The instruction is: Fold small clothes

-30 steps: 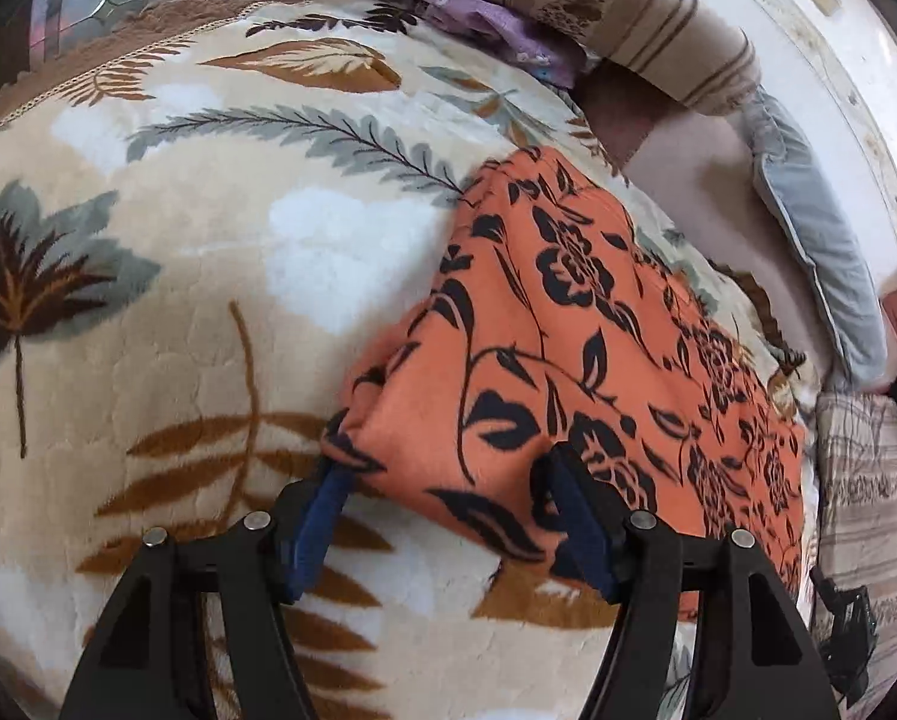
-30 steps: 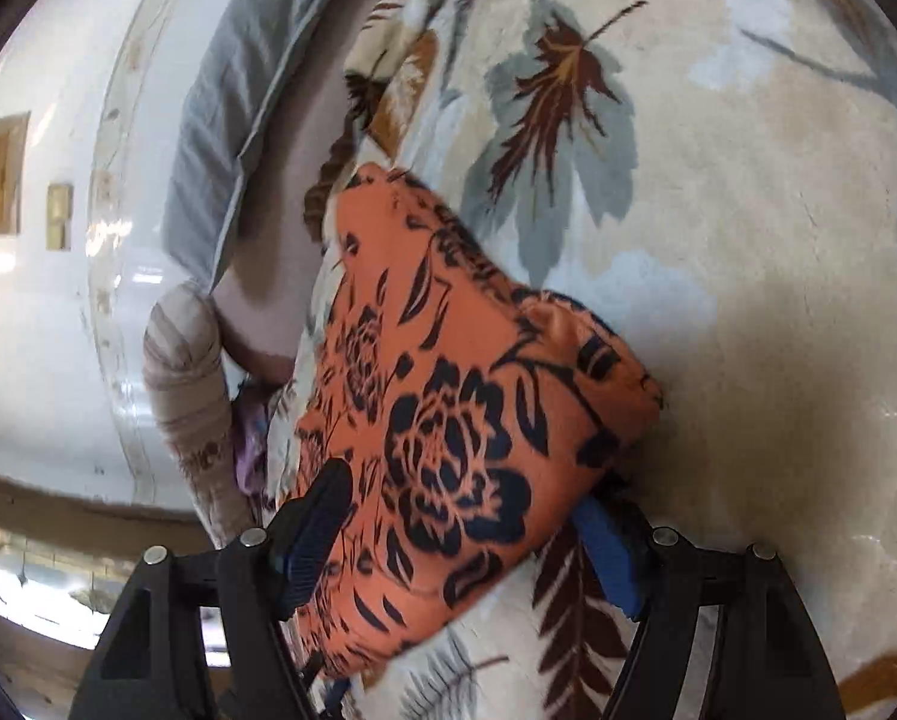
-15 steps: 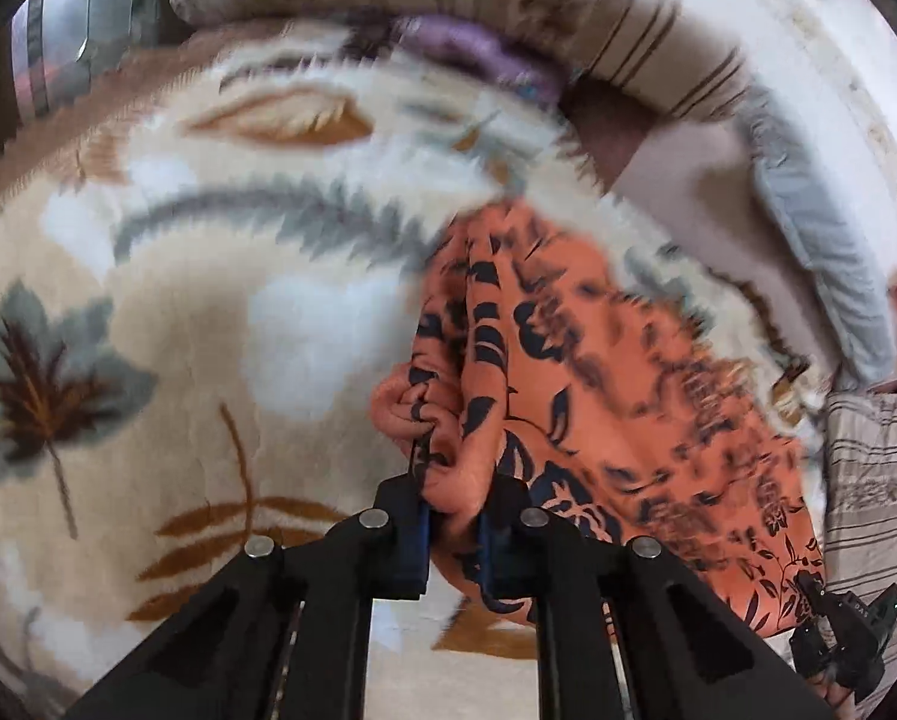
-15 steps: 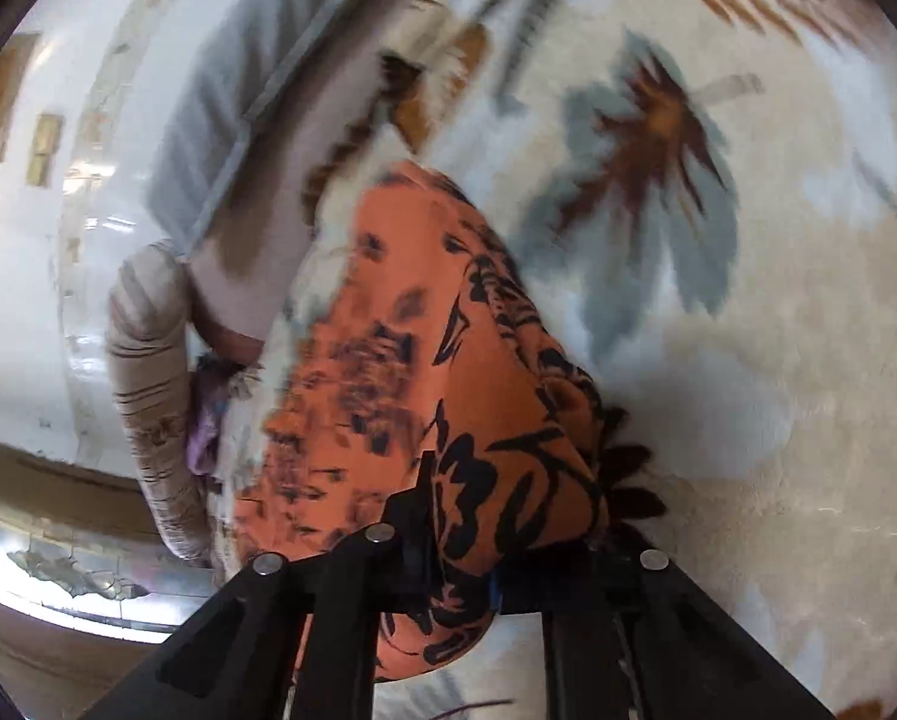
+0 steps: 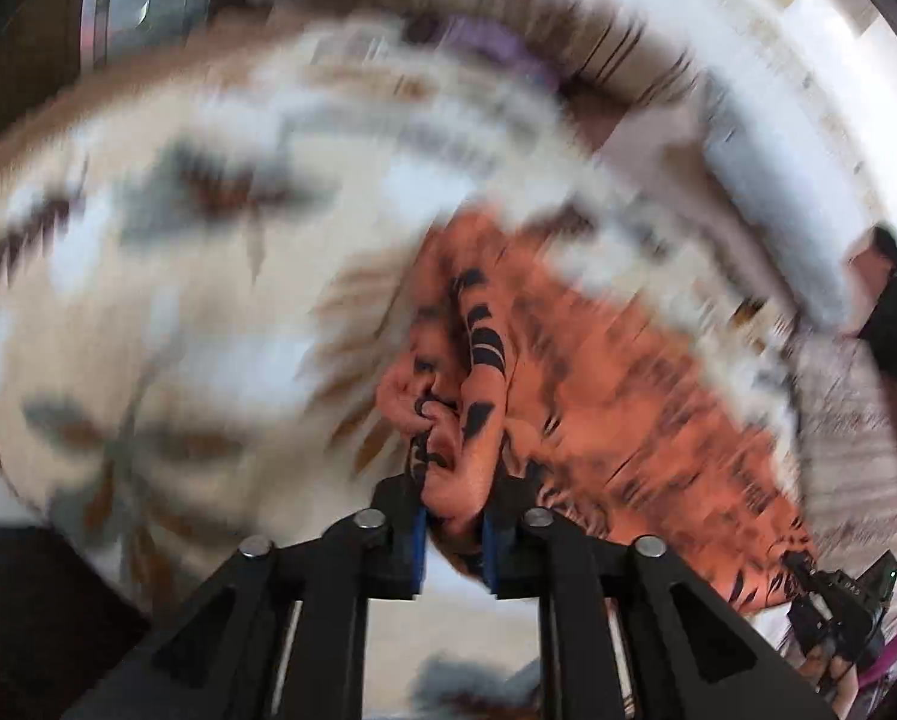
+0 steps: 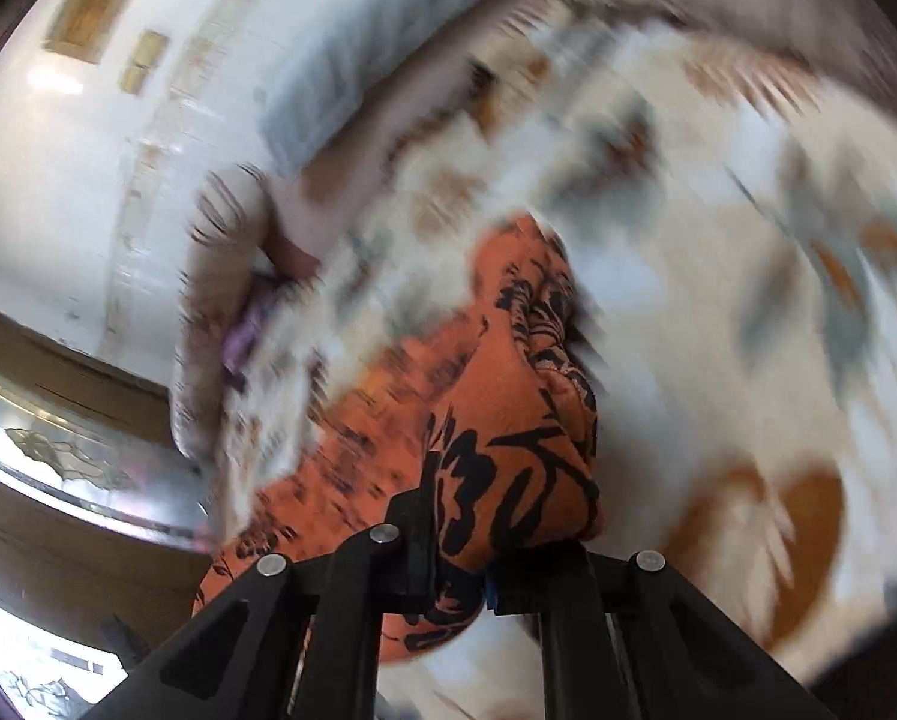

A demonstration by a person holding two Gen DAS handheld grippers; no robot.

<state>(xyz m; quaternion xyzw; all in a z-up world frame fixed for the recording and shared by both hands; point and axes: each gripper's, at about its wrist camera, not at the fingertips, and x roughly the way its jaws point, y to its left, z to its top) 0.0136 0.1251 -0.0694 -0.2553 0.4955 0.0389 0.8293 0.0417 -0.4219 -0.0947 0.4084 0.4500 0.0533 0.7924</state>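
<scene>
Orange cloth (image 5: 598, 420) is bunching between the blue pads of the left gripper (image 5: 454, 540), whose fingers are sitting nearly closed low in the middle of the left wrist view, pinching a thick gather of fabric. In the right wrist view the right gripper (image 6: 460, 558) is doing the same at bottom centre: its fingers are drawn close and are clamping a rounded fold of the same cloth (image 6: 508, 468).

From the left pinch the fabric is running out toward the lower right of the frame, where the other gripper is showing small and dark at the cloth's far corner. From the right pinch it is trailing toward the lower left and up the middle of the frame as a narrow ridge. The cloth is orange with a black flower print, crumpled near both grips and flatter farther out.

Around it a cream blanket (image 5: 178, 312) with brown and grey leaves is spreading across the left and centre of the left view, giving broad open room there. A striped bolster (image 5: 508, 6) and a grey pillow (image 5: 766, 192) are edging the blanket along the top and upper right. Both views are heavily blurred, so finer edges cannot be made out.
</scene>
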